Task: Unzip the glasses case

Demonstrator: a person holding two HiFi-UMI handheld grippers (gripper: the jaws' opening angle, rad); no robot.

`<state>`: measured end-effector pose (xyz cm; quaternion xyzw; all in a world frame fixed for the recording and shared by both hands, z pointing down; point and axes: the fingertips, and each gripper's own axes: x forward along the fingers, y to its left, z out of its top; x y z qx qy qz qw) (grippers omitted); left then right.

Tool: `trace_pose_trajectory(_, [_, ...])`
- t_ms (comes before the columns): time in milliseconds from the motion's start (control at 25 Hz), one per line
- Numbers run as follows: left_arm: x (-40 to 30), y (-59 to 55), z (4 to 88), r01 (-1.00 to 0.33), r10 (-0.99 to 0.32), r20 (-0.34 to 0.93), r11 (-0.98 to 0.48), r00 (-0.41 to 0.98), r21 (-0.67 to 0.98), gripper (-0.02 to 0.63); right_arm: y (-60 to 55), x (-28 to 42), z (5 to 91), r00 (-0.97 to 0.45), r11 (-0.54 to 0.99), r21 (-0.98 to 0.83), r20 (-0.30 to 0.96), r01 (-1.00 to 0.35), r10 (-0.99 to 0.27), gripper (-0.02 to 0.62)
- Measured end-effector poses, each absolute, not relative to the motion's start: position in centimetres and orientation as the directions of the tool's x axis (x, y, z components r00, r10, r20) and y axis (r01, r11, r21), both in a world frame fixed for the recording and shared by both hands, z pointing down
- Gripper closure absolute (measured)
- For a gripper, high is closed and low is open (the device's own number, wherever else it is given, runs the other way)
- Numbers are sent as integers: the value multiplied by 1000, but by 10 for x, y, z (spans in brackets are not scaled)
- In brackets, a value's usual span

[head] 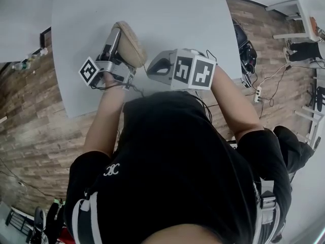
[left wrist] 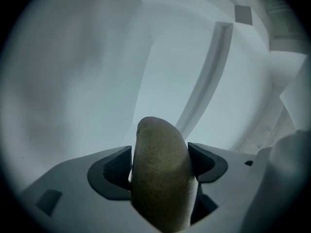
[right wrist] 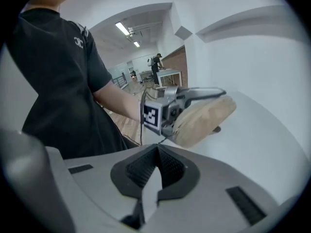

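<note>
Right now the glasses case [head: 131, 44], a tan, grainy, rounded pouch, is clamped in the left tongs [head: 118, 37] and held over the near part of the desk [head: 167, 14]. In the left gripper view the case [left wrist: 163, 174] fills the gap between the two dark pads, which press on its sides, and its rounded end sticks out past them toward a pale wall. The zip cannot be made out in any view. In the right gripper view the case [right wrist: 204, 118] lies slanted, its far end higher. Whether its lower end touches the desk cannot be told.

The right tongs [right wrist: 156, 152] are closed, their ridged black pads meeting at the tips with nothing between them. They sit just beside the case, pointing at it across a small gap. In the head view the right tongs [head: 152, 67] lie to the right of the case, with the marker cube [head: 193, 69] behind them and the left one's marker cube [head: 91, 71] on the other side.

The person's black shirt [head: 177, 161] fills the lower part of the head view, both bare forearms reaching forward to the desk. Around the desk is a wooden floor [head: 30, 111], with a power strip [head: 257, 93] and cables to the right. Far back in the right gripper view, another person [right wrist: 156, 62] stands by a table under ceiling lights [right wrist: 122, 28].
</note>
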<state>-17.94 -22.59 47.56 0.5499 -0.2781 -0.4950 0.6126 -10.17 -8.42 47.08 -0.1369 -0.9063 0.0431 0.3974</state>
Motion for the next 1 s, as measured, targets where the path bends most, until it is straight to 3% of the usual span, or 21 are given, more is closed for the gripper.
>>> trace_pose_trajectory(440, [-172, -229, 451, 419, -906, -283, -135, 316, 898, 239, -93, -117, 508, -701, 981, -182, 690, 73, 180, 580])
trace_pose_trajectory(640, [-173, -229, 452, 414, -901, -295, -148, 317, 898, 239, -91, -112, 508, -727, 981, -190, 666, 49, 166, 580])
trace_pose_trajectory(840, [-182, -229, 455, 282, -904, -267, -175, 334, 943, 239, -91, -95, 506, -792, 967, -254, 594, -21, 139, 564])
trace_pose_trajectory(920, [-188, -229, 463, 171, -908, -222, -170, 354, 970, 239, -93, -87, 502, -809, 960, -276, 576, -56, 119, 460])
trace_pose_trajectory(1000, [-191, -230, 474, 86, -909, -172, -151, 379, 985, 239, -102, -79, 495, -833, 952, -289, 548, -104, 75, 459])
